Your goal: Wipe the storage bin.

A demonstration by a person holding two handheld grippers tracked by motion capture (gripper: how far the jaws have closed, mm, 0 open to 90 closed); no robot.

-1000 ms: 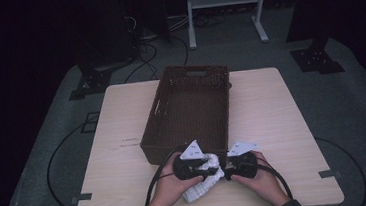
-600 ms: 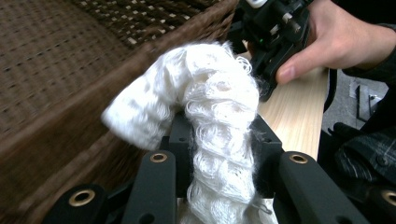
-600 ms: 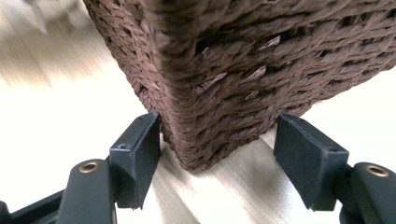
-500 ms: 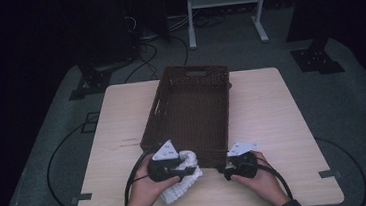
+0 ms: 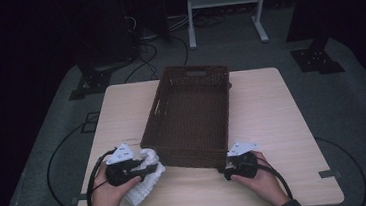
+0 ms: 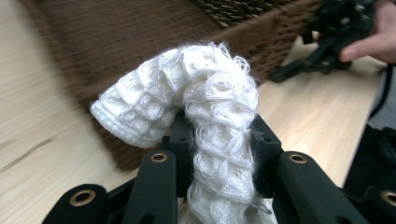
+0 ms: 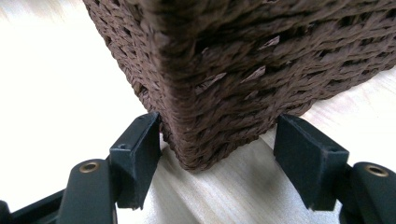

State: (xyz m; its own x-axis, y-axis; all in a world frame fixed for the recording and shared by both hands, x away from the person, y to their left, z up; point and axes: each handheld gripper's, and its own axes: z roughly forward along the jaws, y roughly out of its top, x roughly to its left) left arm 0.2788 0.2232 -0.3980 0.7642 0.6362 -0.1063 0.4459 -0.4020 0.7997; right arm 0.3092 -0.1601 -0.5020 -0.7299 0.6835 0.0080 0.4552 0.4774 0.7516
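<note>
Your left gripper [image 6: 219, 154] has its fingers [image 6: 180, 140] clenched on the white knitted cloth [image 6: 205, 107], which rises out of the grip, arches over and droops to one side in a soft hook, its free end hanging clear of the worktop [image 6: 42, 140] in the left gripper view. From the high view that left gripper [image 5: 149, 168] sits at the near left of the worktop [image 5: 273, 120], the cloth [image 5: 145, 179] bunched under and beside it (part of it trails toward the near edge), just beside the near left corner of the brown woven basket [image 5: 192, 117]. The basket's wall stands right behind the cloth, so it is what blocks the way straight ahead of those fingers. Your right gripper [image 7: 217, 161] has its fingers [image 7: 137, 154] spread and released, one on each side of the basket's [image 7: 243, 70] near right corner; the left one looks to be touching or nearly touching the weave, the other stands apart from it. In the high view the right gripper [image 5: 227, 170] rests low at that corner, well apart from the cloth, with the basket's near wall between the two. Cables loop off both grippers over the worktop's near edge.
</note>
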